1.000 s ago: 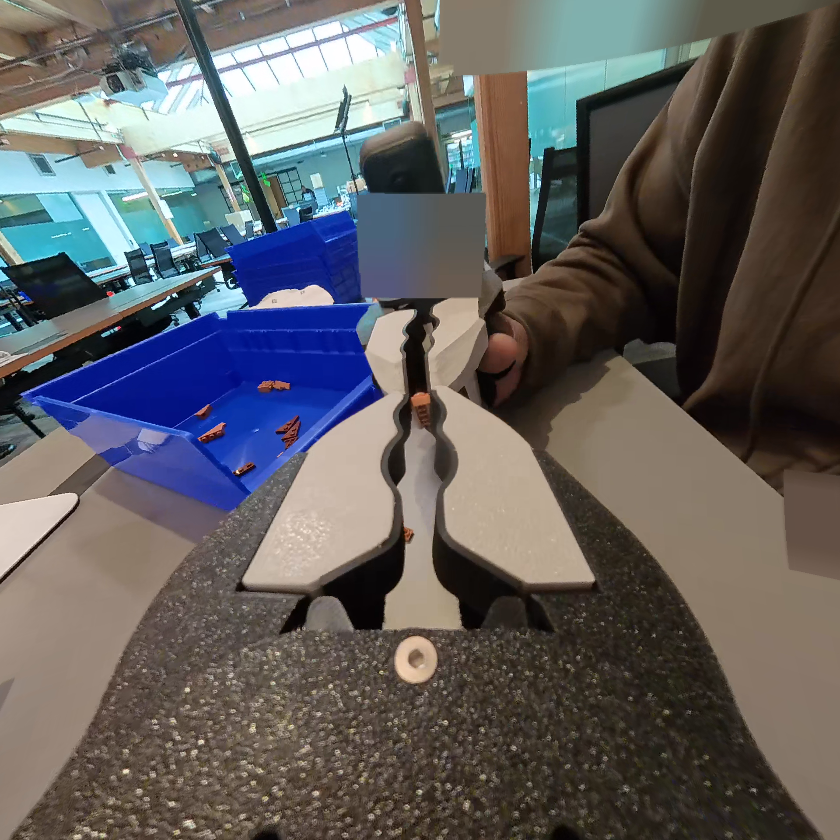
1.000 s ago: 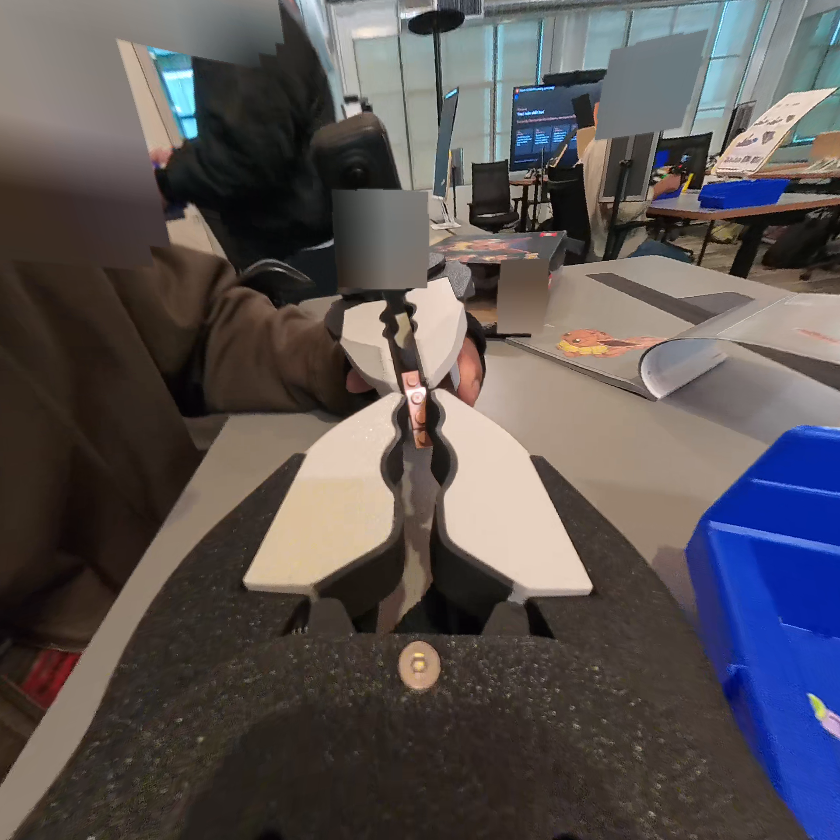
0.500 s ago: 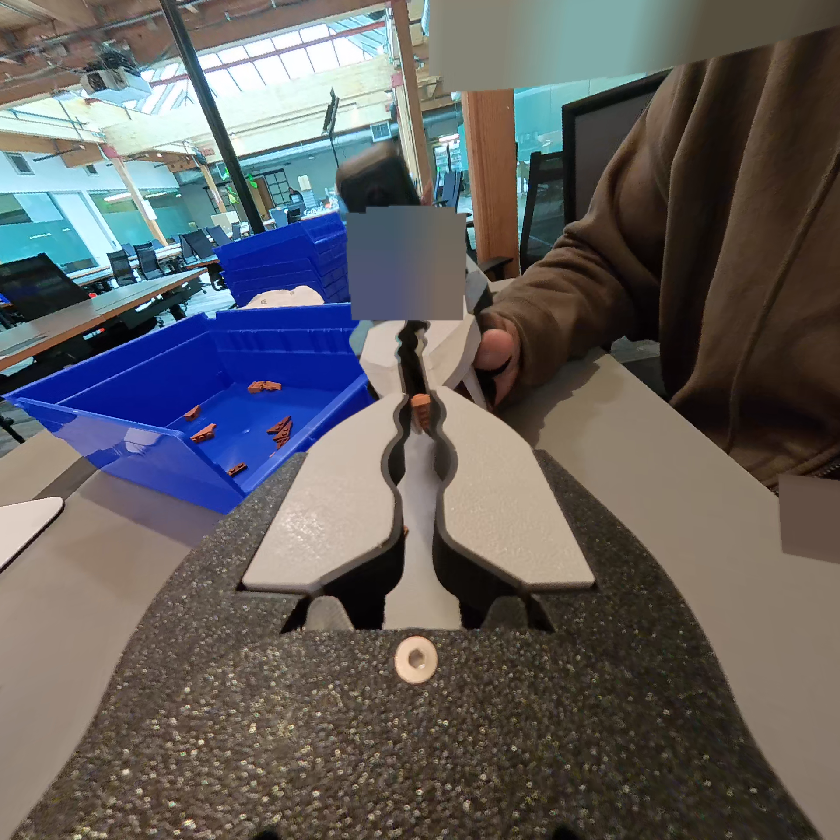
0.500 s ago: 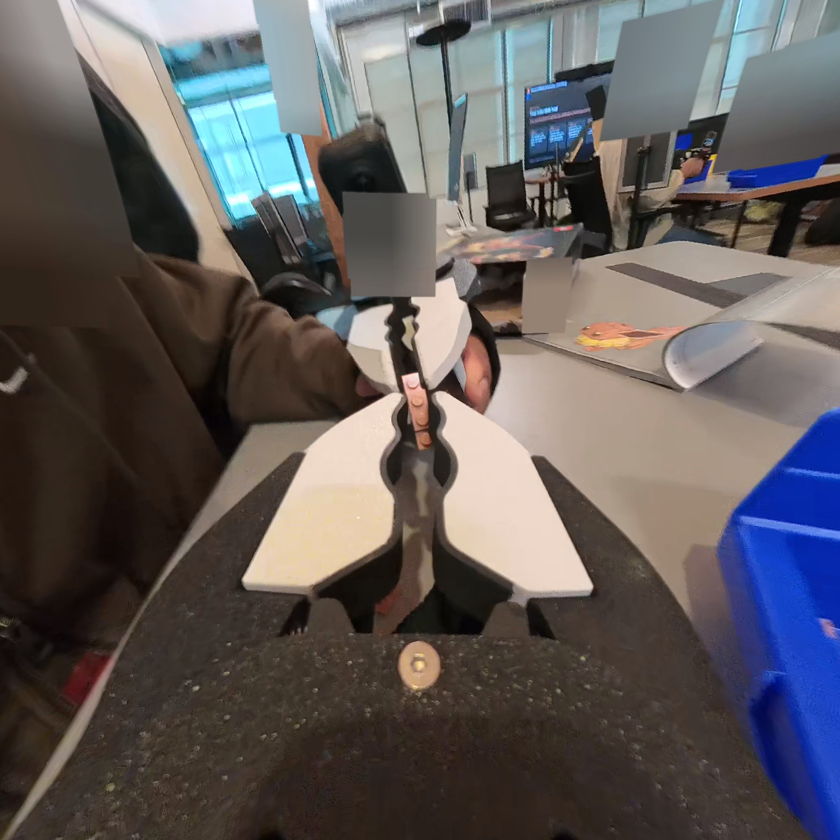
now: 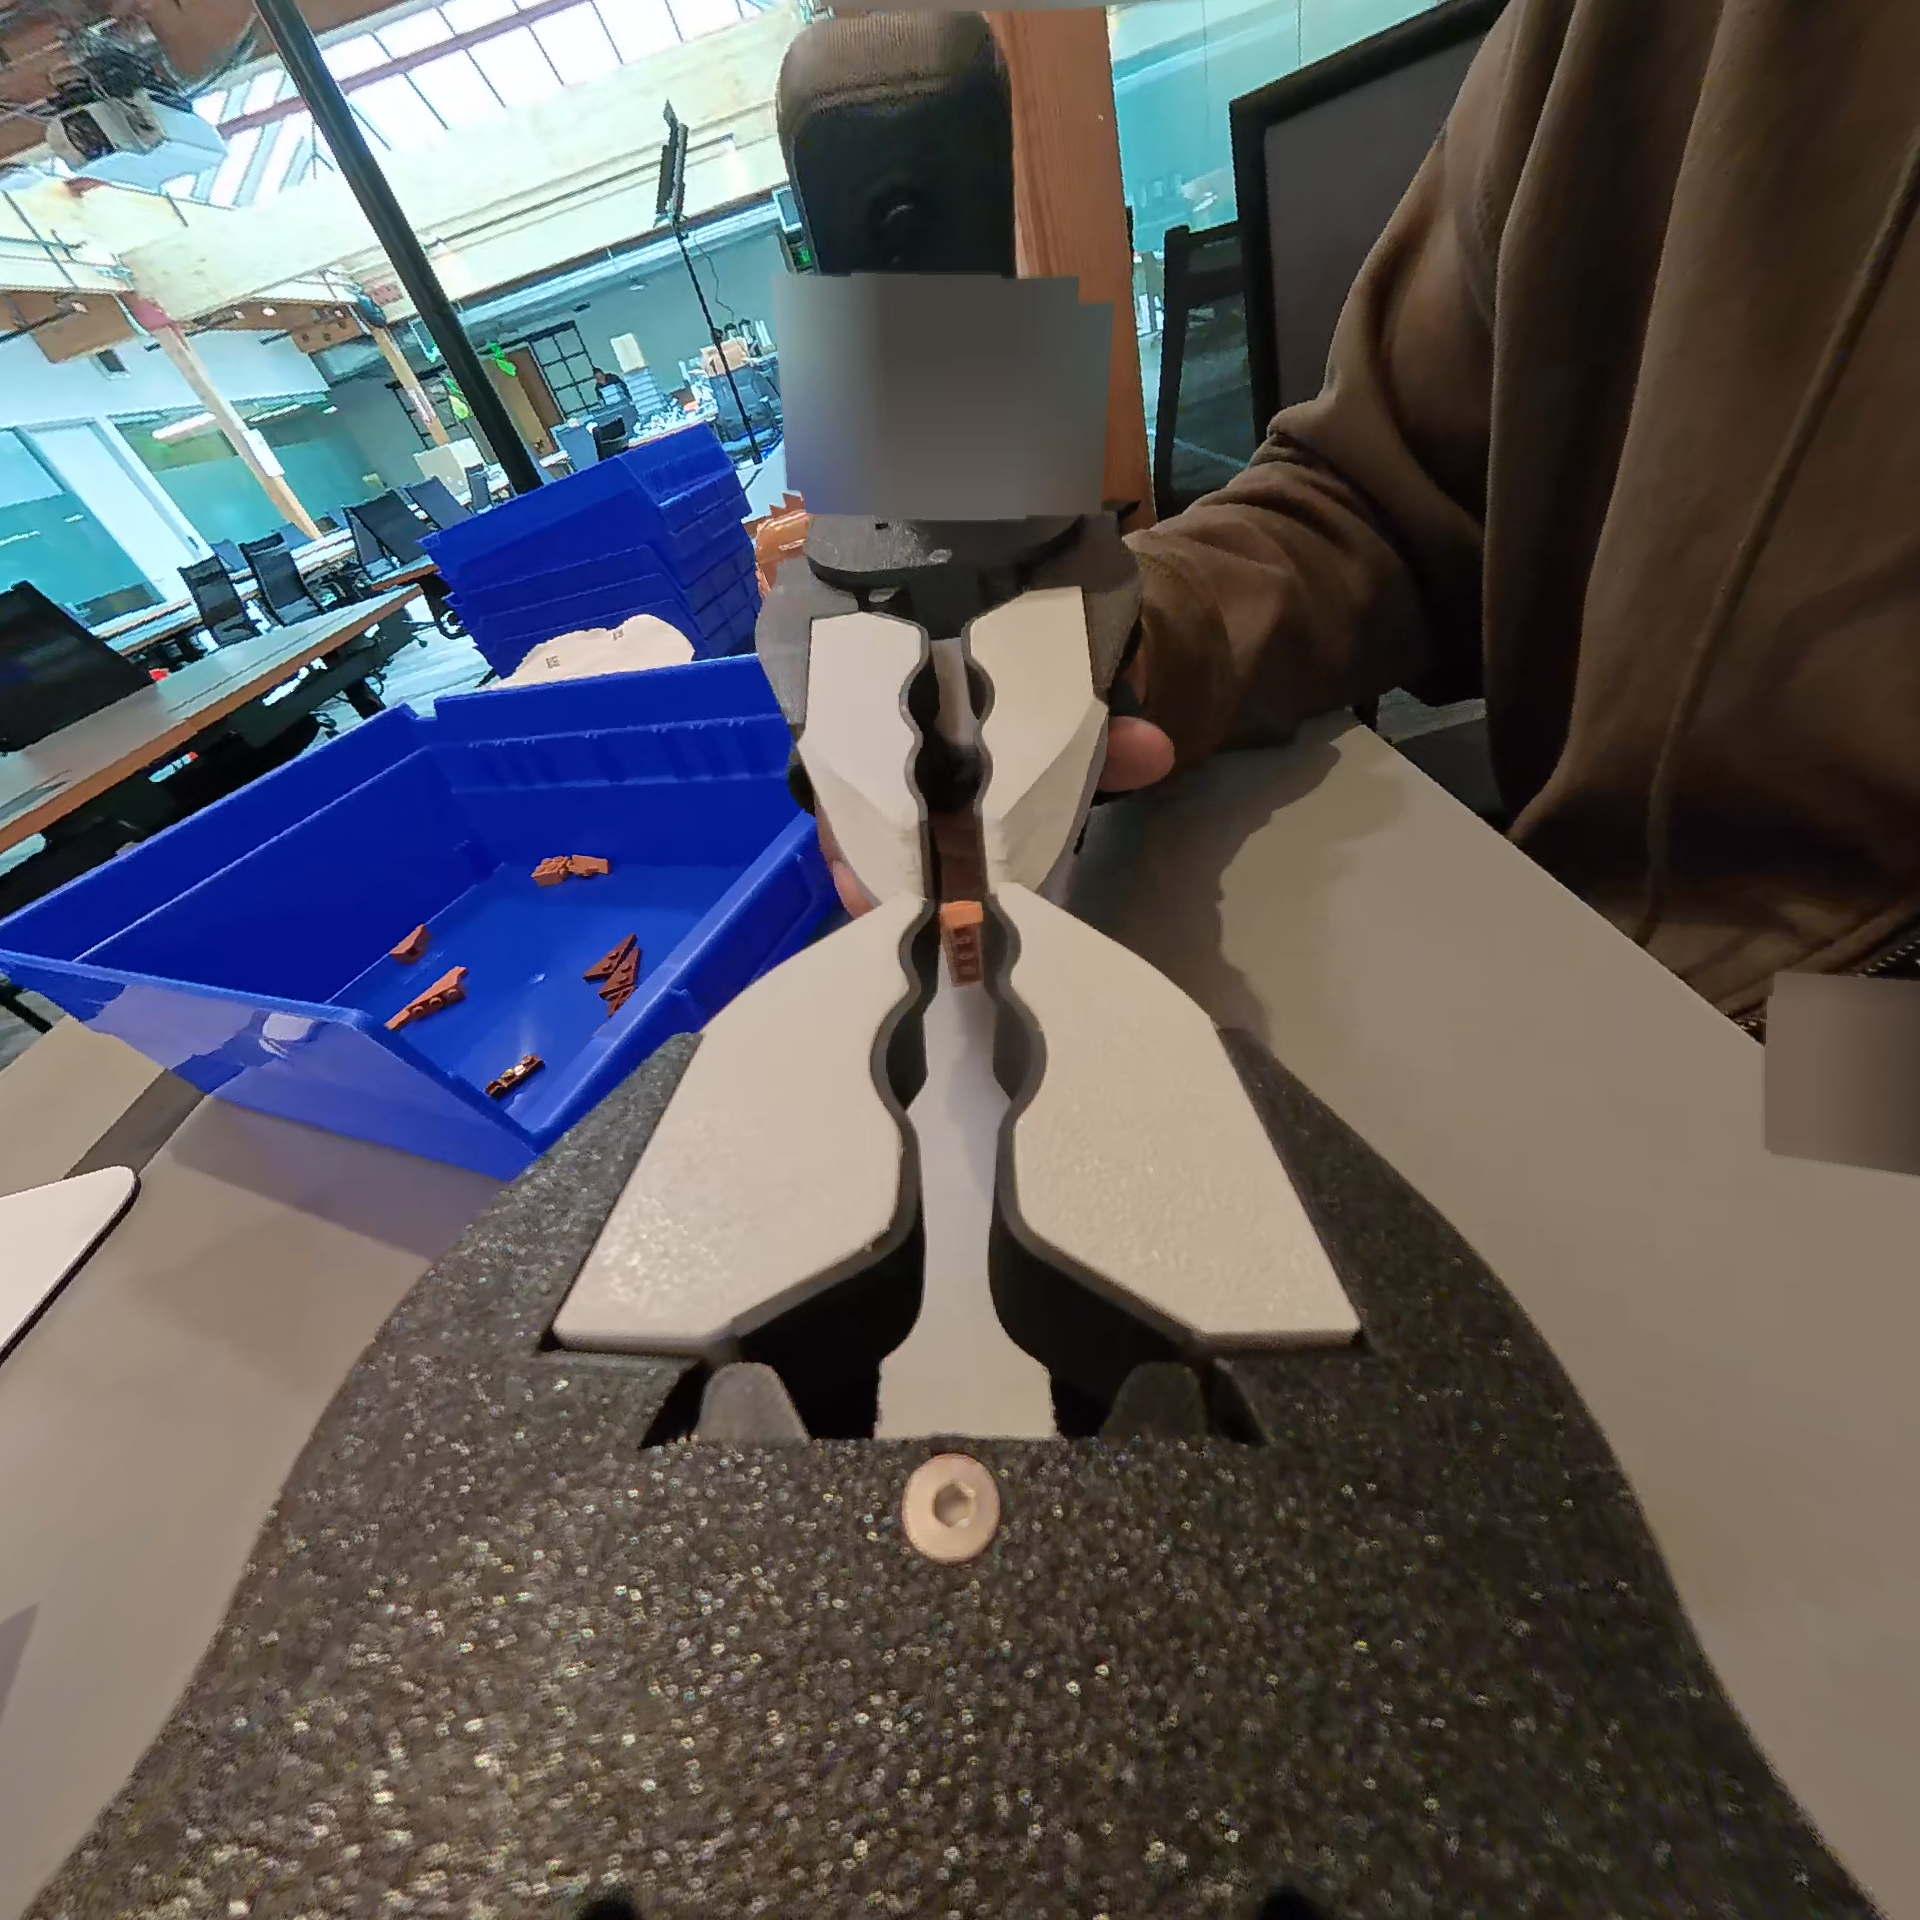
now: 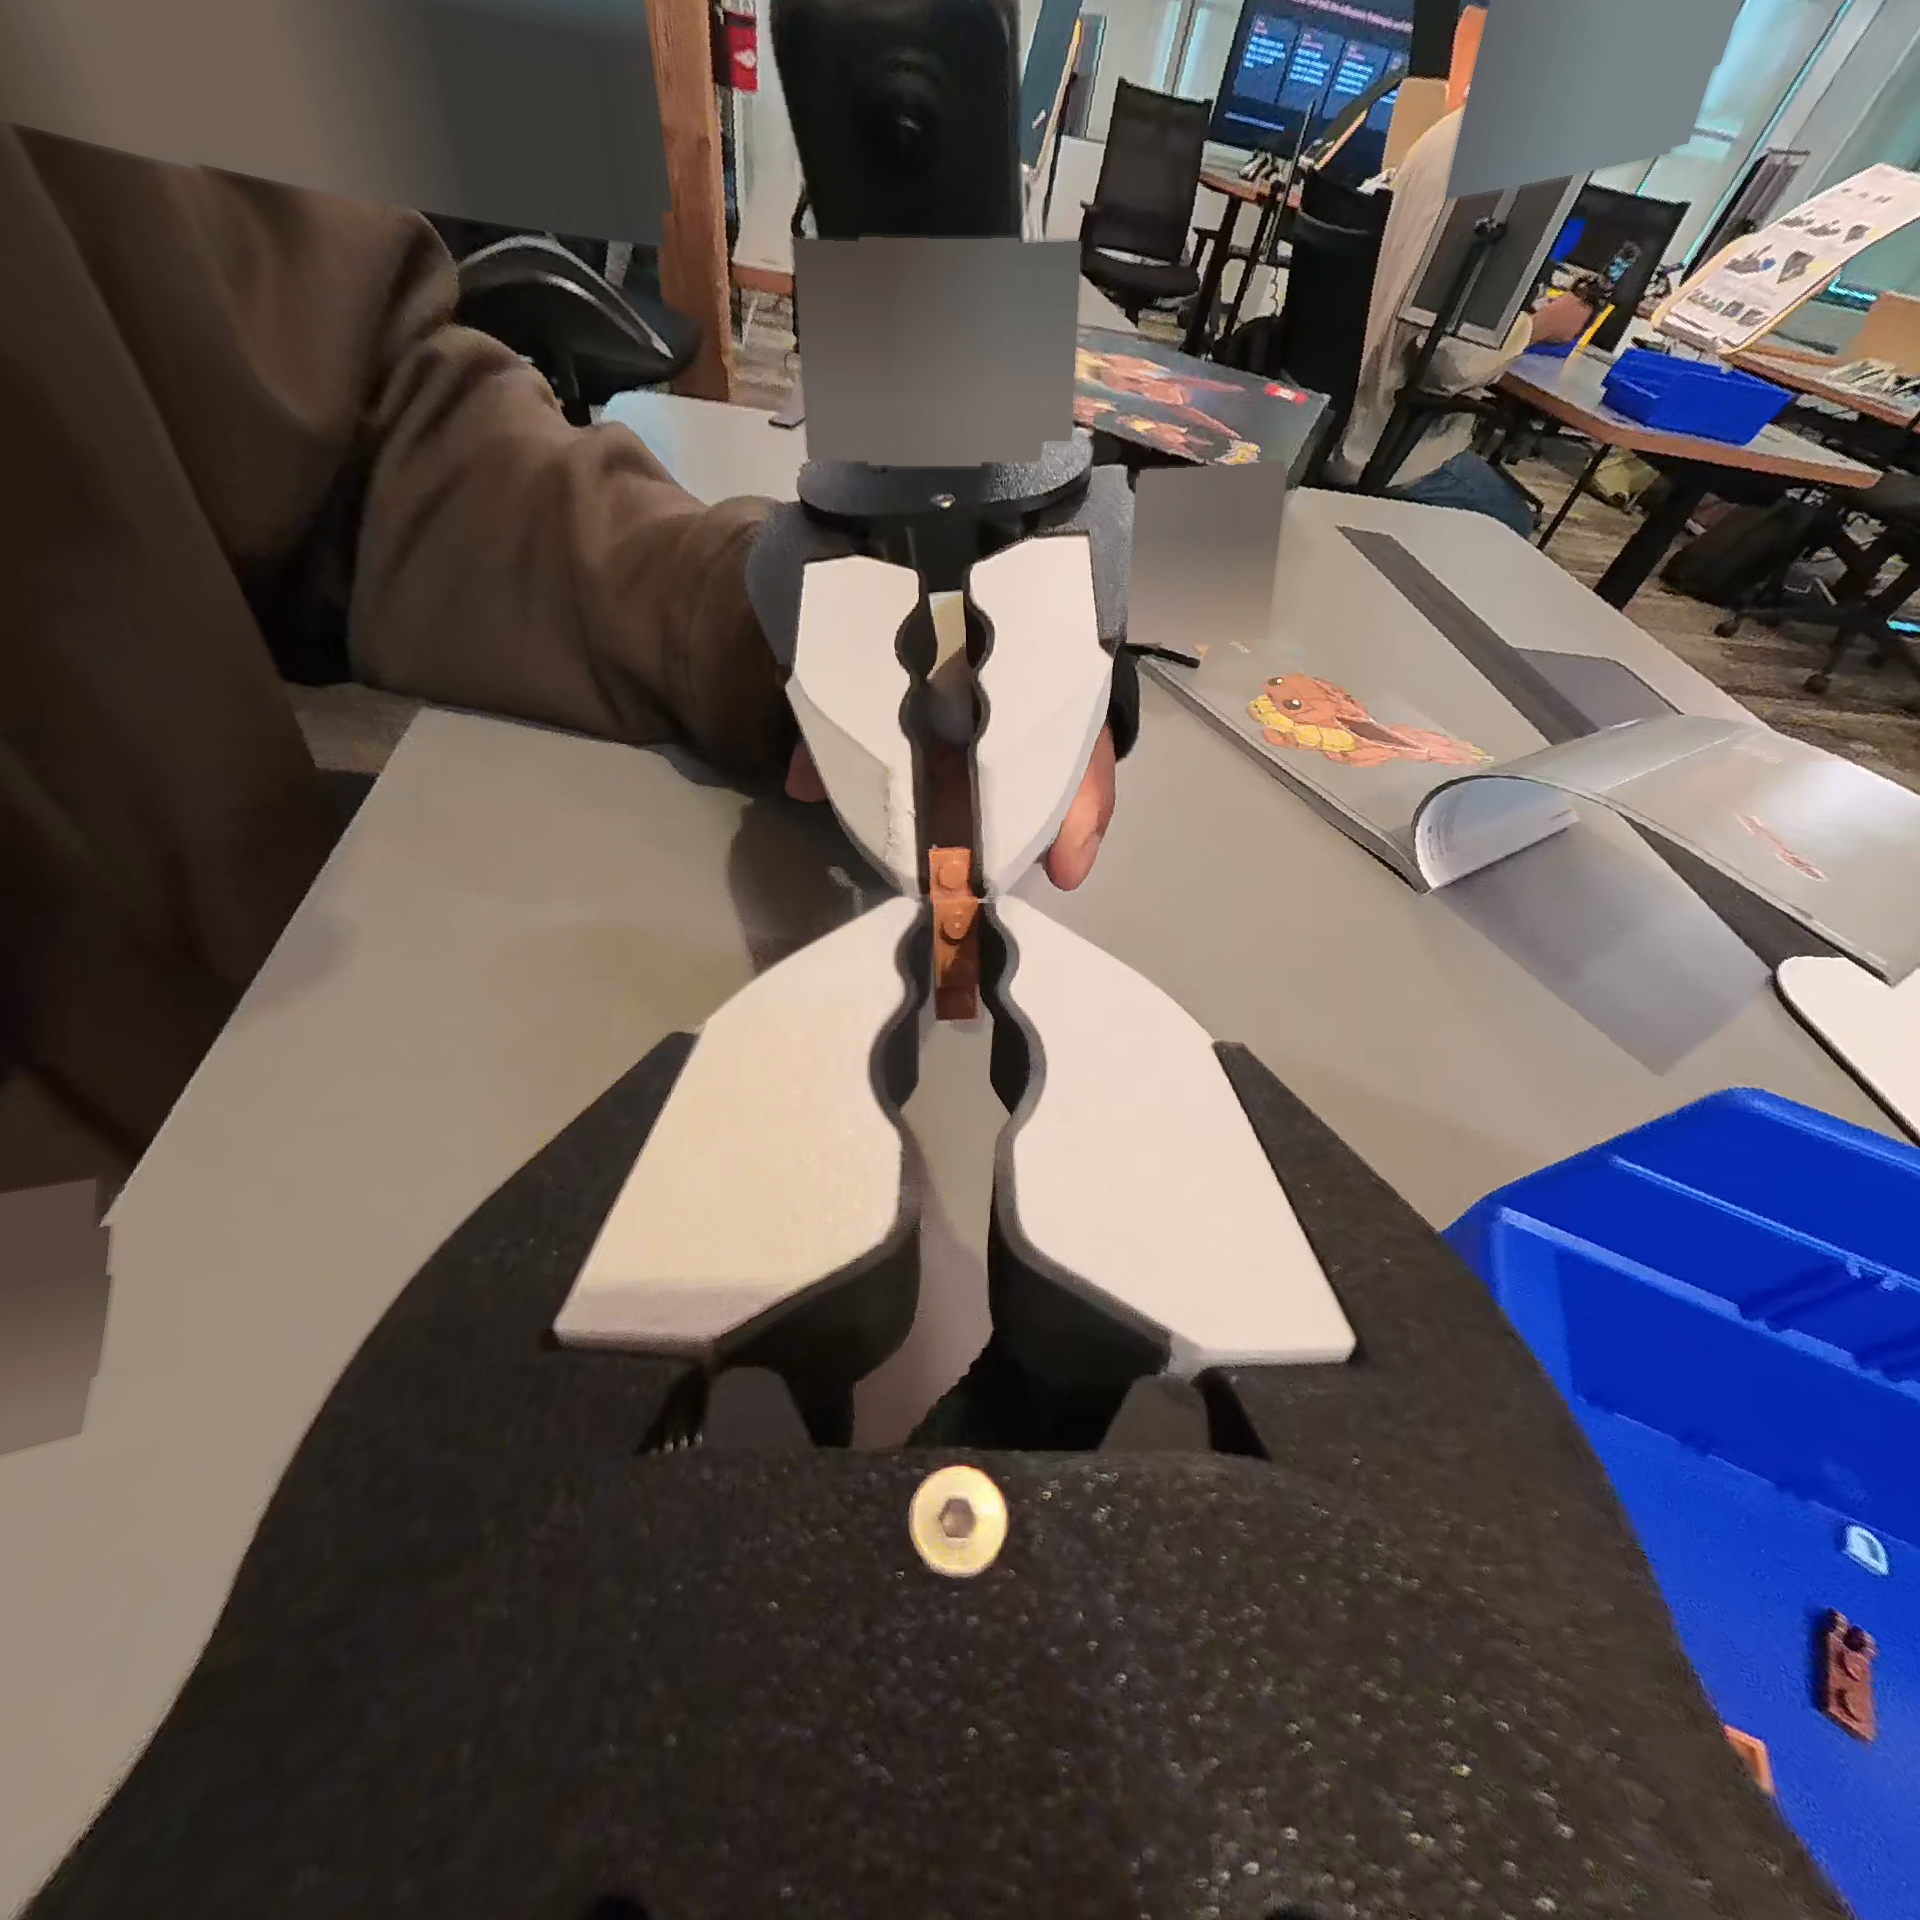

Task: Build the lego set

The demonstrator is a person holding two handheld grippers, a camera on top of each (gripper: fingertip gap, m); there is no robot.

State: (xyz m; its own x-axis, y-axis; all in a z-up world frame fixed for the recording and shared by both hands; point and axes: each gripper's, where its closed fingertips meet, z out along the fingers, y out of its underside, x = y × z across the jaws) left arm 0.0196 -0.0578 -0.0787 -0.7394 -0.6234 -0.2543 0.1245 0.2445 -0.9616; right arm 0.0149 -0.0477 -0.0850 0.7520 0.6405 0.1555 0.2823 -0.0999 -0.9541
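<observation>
My two grippers meet tip to tip above the grey table point(image 5: 1455, 987). My left gripper point(image 5: 961, 920) is shut on a small orange-brown brick plate point(image 5: 962, 943) held edge-on. Facing it, my right gripper point(image 5: 954, 883) is shut on a darker brown plate point(image 5: 956, 847). In the right wrist view my right gripper point(image 6: 951, 920) grips its brown studded plate point(image 6: 956, 971). That plate meets the orange-brown plate point(image 6: 950, 868) in my left gripper point(image 6: 948, 883). The two plates touch end to end at the fingertips. A hand holds each gripper.
A blue bin point(image 5: 582, 769) with several loose brown pieces point(image 5: 426, 1003) stands left of the grippers; it also shows in the right wrist view point(image 6: 1714, 1299). An open booklet point(image 6: 1455, 748) and a printed box point(image 6: 1174, 405) lie beyond. A person's brown sleeve point(image 5: 1558, 520) is close by. The grippers are tip to tip, or close to it.
Both grippers stayed shut on their plates and tip to tip. They swung to face each other more squarely, and the opposite gripper now looks larger and nearer in each view.
</observation>
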